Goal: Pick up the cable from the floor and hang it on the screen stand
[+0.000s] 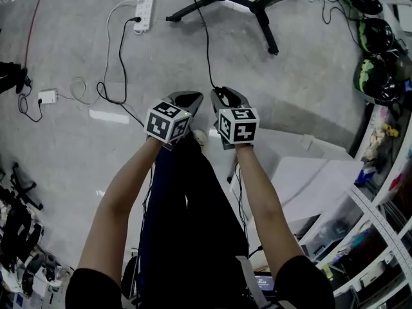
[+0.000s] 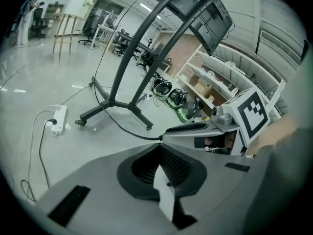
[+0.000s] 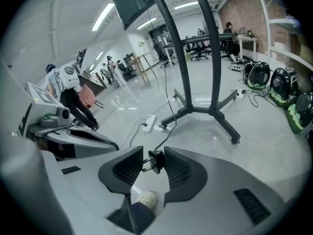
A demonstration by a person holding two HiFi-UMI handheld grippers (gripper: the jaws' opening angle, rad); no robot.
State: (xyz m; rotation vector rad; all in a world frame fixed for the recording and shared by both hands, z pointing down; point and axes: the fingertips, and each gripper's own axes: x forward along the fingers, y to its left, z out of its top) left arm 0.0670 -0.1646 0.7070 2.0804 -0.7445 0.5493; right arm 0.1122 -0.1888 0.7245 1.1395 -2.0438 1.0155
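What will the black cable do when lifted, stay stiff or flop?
Probably flop: the cable sags in a loose curve beyond the right tongs. Likely light, being so thin. Its plug, pinched there, looks hard.

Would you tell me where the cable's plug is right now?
In the right gripper view, the plug sits low and centre, gripped between the jaws of the right gripper, its cable trailing off toward the screen stand.

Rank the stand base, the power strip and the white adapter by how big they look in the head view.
1. Stand base, clearly largest
2. Power strip
3. White adapter, smallest
All lie on the floor; no two look alike.
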